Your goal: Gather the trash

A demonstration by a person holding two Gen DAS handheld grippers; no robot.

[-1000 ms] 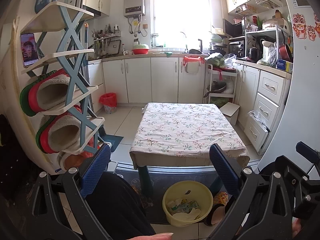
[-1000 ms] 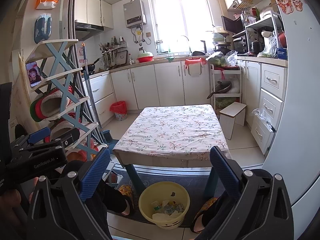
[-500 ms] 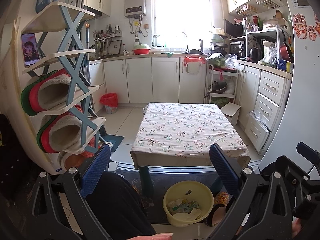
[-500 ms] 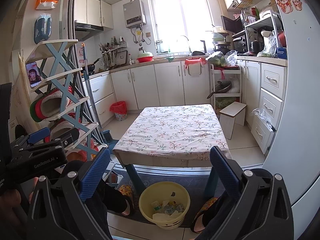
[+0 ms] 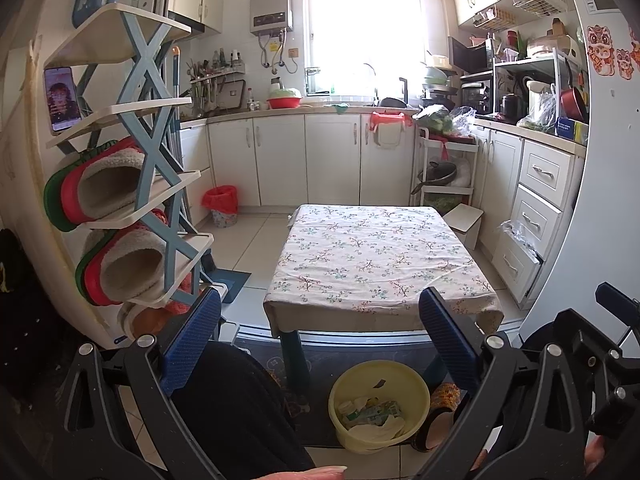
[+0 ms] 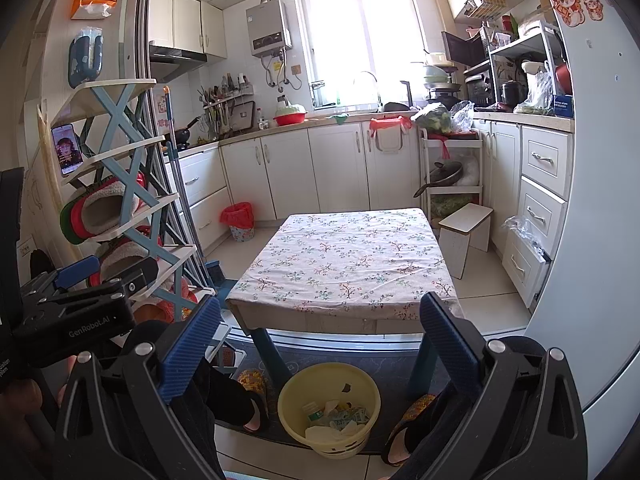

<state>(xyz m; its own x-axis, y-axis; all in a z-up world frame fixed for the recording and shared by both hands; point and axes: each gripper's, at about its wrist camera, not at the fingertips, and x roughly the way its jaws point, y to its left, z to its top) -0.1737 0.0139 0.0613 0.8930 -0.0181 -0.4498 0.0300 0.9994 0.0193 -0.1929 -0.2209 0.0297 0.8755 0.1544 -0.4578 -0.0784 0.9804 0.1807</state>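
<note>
While I look along my left hand-held gripper (image 5: 320,336), its two blue-padded fingers (image 5: 196,332) stand wide apart with nothing between them. Beyond them sits the low bench (image 5: 376,264) under a flowered cloth. On the floor just in front of the bench, between the finger tips and lower in the view, is the yellow bucket (image 5: 380,404), holding the trash (image 5: 370,414): crumpled paper, wrappers and what looks like a small bottle. To the left a shoe rack (image 5: 148,168) carries fleecy slippers (image 5: 100,184), and a phone (image 5: 62,98) leans on an upper shelf. A small bin with a red bag (image 5: 222,204) stands by the far cupboards.

From my right hand-held gripper (image 6: 320,336), the fingers (image 6: 448,336) are likewise spread wide and hold nothing. The bucket (image 6: 328,404) stands on the dark mat below the near edge of the bench (image 6: 344,264), with my slippered feet (image 6: 248,404) on either side of it. My left hand-held gripper's black body (image 6: 76,316) shows at the left edge. A white stool (image 6: 464,228) stands right of the bench.
</note>
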